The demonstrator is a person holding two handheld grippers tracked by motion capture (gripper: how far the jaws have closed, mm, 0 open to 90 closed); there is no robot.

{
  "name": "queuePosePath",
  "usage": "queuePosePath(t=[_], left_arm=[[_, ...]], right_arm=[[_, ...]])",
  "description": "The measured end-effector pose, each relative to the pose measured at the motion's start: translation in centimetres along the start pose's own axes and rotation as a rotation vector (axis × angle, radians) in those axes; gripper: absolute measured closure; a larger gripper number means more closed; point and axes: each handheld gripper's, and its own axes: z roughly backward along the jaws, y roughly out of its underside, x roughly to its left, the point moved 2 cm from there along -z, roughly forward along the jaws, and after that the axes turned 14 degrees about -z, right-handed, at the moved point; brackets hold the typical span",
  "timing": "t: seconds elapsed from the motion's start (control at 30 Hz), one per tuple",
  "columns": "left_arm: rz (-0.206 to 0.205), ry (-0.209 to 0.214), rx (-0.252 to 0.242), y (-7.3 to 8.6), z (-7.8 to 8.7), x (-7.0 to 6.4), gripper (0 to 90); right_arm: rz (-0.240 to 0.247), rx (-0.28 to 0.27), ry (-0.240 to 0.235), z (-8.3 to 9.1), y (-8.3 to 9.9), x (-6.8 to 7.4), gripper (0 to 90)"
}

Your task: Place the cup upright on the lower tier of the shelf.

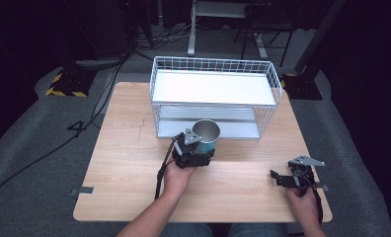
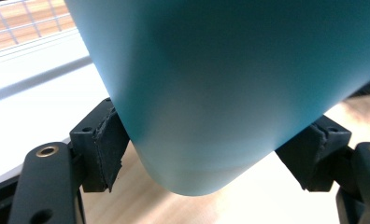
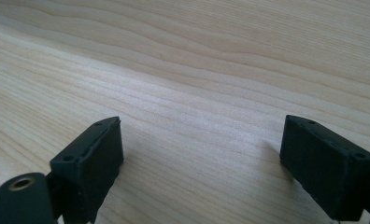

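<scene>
Upright teal cup (image 1: 207,135) before rack (image 1: 213,94)

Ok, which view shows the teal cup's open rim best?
The high view: the teal cup stands upright before the wire rack, rim visible. The left gripper view shows just its blurred wall between the jaws; the right gripper view, bare table.

The right tool (image 3: 202,154) looks down along its two black jaws, which rise from the bottom corners and stand wide apart with nothing between them. Beneath and beyond them lies the pale wooden surface (image 3: 197,70), its grain running in long slanting lines
</scene>
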Motion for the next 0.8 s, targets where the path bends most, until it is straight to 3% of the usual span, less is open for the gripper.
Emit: queuePosePath(t=[0.23,0.6,0.8], left_arm=[[0.042,-0.038,-0.006,0.0,-2.0,1.3,24.1],[0.057,-0.086,-0.024,-1.1,-4.0,3.2,24.1],[0.099,-0.107,-0.039,-1.5,-5.1,4.1,24.0]], right_arm=[[0.003,-0.001,-0.002,0.0,0.0,0.0,13.8],[0.003,-0.001,-0.001,0.0,0.0,0.0,13.8],[0.004,-0.002,-0.001,0.0,0.0,0.0,13.8]])
